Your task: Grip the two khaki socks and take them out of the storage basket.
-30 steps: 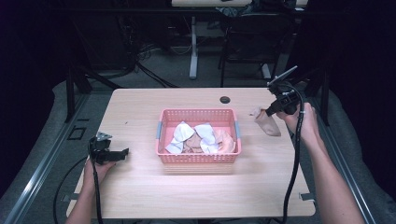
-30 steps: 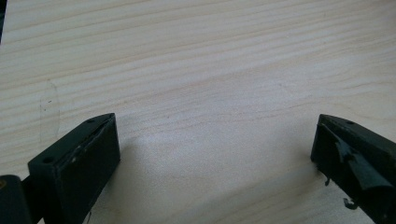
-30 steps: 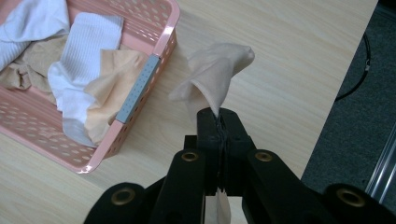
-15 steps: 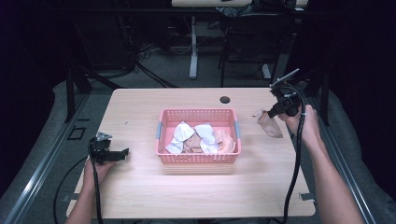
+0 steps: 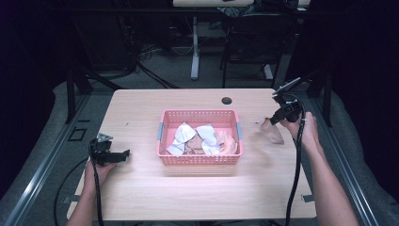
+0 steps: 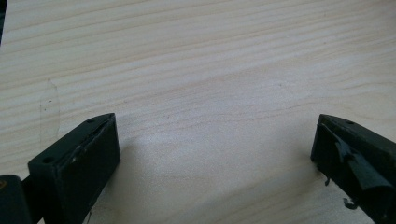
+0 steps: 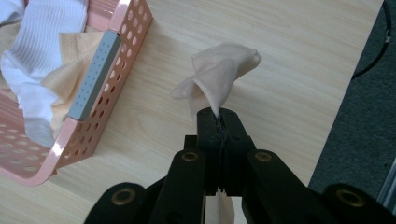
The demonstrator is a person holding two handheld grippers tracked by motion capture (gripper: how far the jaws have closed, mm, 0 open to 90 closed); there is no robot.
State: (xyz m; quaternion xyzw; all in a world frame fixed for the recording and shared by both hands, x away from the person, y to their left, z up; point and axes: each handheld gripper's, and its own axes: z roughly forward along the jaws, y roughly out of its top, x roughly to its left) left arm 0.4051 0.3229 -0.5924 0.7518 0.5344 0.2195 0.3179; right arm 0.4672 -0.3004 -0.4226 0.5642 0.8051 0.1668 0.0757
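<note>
While right claw [image 7: 219,122] pinches the beige sock [image 7: 223,74], lay it flat on the tabletop [image 5: 263,188] below; left claw [image 6: 215,154] wide, idle.

The basket [image 5: 201,136] stands in the middle of the table [image 5: 141,108]; the sock [image 5: 273,132] lies to its right.

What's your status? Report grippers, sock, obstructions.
Right gripper shut on beige sock, right of pink basket. Left gripper open over bare table. Nothing in the way.
</note>
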